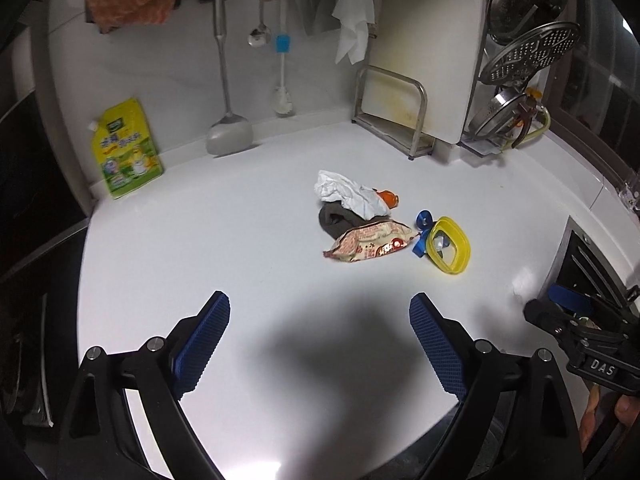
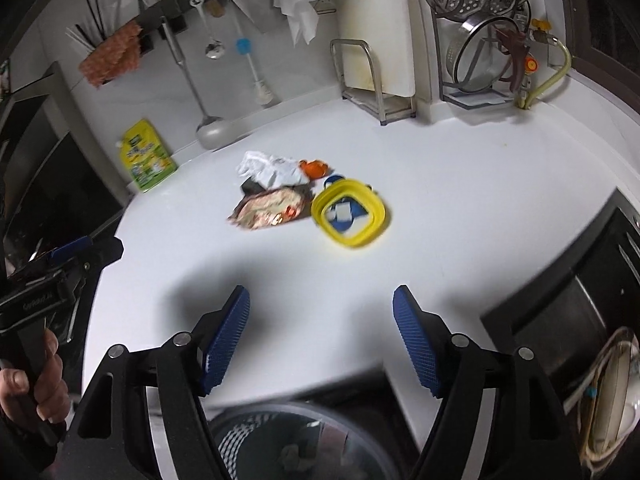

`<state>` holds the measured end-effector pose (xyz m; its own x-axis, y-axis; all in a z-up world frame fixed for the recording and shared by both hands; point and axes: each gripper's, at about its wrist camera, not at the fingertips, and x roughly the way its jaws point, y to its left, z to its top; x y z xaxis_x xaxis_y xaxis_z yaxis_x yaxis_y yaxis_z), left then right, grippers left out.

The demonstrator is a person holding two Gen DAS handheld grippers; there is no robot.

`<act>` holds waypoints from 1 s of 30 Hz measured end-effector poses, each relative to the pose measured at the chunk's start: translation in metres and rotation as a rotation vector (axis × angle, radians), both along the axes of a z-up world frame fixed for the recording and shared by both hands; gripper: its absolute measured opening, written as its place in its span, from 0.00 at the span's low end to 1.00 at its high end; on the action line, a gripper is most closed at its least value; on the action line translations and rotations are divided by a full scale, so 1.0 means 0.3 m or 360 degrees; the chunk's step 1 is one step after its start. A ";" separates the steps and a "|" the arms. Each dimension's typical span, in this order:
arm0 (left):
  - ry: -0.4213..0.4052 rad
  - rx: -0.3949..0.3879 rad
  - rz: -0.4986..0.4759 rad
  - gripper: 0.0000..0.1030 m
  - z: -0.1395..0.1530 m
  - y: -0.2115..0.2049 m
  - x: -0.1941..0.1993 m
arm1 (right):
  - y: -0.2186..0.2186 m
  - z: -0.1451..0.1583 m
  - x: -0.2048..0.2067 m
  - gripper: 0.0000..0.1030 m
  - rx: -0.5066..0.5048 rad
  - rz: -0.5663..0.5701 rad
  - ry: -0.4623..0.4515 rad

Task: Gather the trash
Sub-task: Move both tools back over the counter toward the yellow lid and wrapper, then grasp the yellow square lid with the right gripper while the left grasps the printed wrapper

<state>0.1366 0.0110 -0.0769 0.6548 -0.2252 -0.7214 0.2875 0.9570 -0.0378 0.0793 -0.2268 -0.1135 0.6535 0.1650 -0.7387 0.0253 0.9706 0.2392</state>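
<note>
Now both hands are on the approach, nothing picked up yet. The left gripper [image 1: 320, 316] has its jaws wide apart and empty, and so does the right gripper [image 2: 322, 312], each hanging over bare white counter [image 1: 200, 240]. Ahead of both lies the heap of trash: a crumpled white tissue [image 1: 350, 194] farthest off, an orange scrap [image 1: 388, 199] beside it, a printed snack wrapper [image 1: 370, 244] nearest the jaws, and a yellow frame-like piece [image 1: 448, 245] with blue bits just to the wrapper's right. It sits a little right of the left gripper's line, slightly left of the right one's. Next, I reckon, comes a reach forward and down, with the jaws closing on the wrapper's near edge.
</note>
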 end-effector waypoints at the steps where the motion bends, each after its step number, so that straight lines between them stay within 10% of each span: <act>1: 0.0003 -0.0006 -0.0014 0.90 -0.011 -0.004 0.022 | 0.001 -0.009 0.022 0.69 -0.0007 -0.0002 0.0000; 30: 0.0111 0.0013 -0.0158 0.90 -0.213 -0.079 0.308 | -0.004 -0.252 0.402 0.78 -0.0222 0.0168 0.0046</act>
